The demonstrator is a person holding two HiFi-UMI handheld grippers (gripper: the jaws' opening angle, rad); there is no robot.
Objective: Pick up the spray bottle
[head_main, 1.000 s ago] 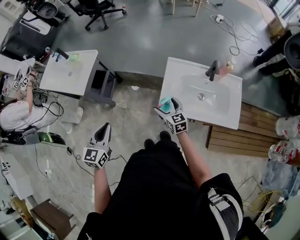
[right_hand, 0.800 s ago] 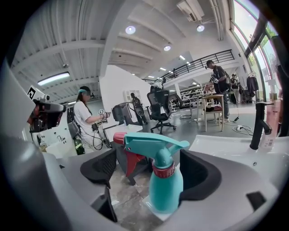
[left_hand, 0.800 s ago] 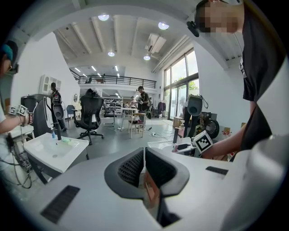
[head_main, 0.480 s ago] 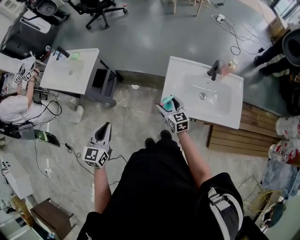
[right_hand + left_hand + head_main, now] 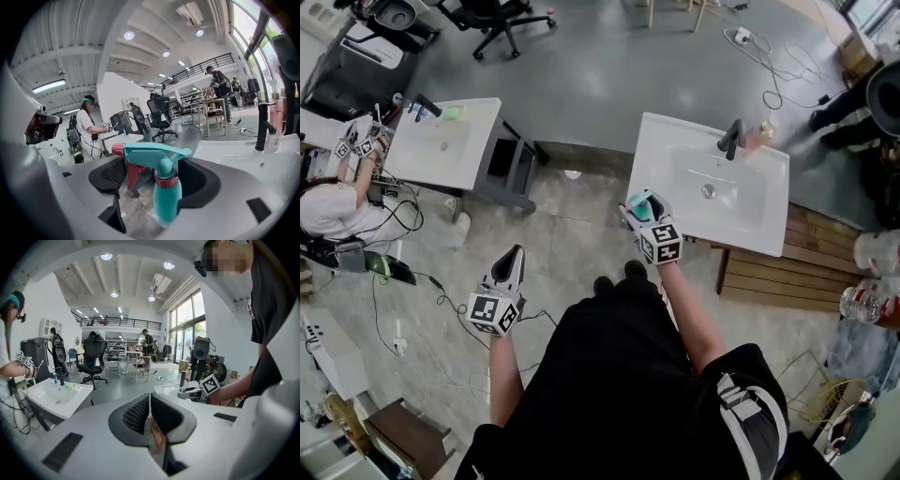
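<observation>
Spray bottle (image 5: 166, 197): teal body, red collar, red trigger; upright between the fingers of the right gripper (image 5: 641, 208); nozzle points to the left of the right gripper view. In the head view it stands at the near left corner of the white sink (image 5: 750, 239), at the very edge of the rim.

Right fingers (image 5: 199, 180) have just been closing with the bottle between them; the finger at the right of that view lies against the body or all but against it; the other finger stands clear of the body, with the trigger in the gap; no clamp on the bottle yet.

Black faucet (image 5: 731, 141) at the far edge of the sink; pink bottle (image 5: 753, 138) just beside it; both well apart from the teal one.

Left gripper (image 5: 150, 401): fingers together, nothing between them; in the head view it hangs over the floor (image 5: 572, 225), on the person's left, well apart from the sink and the bottle.
</observation>
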